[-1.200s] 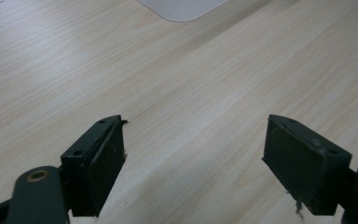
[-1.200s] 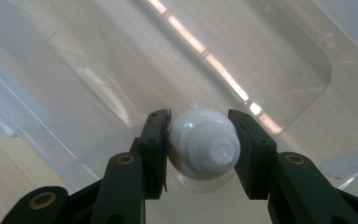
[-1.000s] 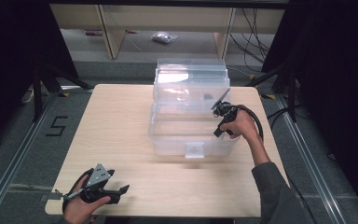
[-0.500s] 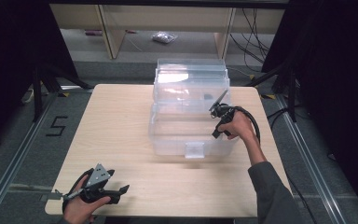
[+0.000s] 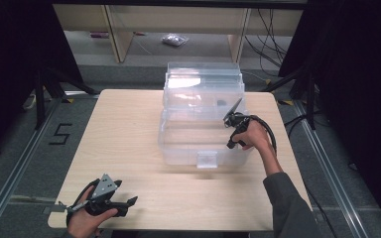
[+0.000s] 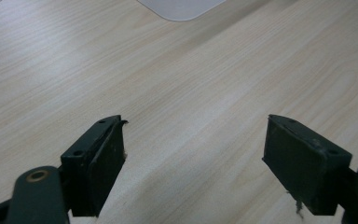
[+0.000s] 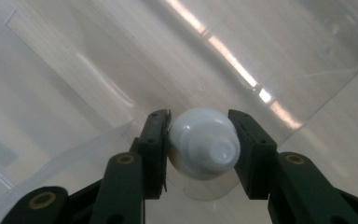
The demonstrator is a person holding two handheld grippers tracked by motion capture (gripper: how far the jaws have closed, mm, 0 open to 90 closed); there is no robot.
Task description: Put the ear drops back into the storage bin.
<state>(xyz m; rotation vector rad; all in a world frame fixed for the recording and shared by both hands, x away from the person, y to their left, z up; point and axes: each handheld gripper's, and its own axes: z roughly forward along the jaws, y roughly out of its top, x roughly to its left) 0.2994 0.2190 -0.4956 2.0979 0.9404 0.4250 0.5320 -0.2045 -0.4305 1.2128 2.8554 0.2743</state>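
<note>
While our right tool (image 7: pixel 199 140) pinches the white bottle (image 7: pixel 204 142) above the clear bin (image 5: pixel 203 124), a weak grip could drop it; our left tool (image 6: pixel 193 158) rests spread on the counter (image 6: pixel 191 84).

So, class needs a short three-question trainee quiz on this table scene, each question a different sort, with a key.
1. True or false: the right claw is shut on a white tube.
2. Over what does the right claw hang? A) the clear plastic box B) the floor
3. The left claw is ____ above the wooden table.

Key: 1 true; 2 A; 3 open
</note>
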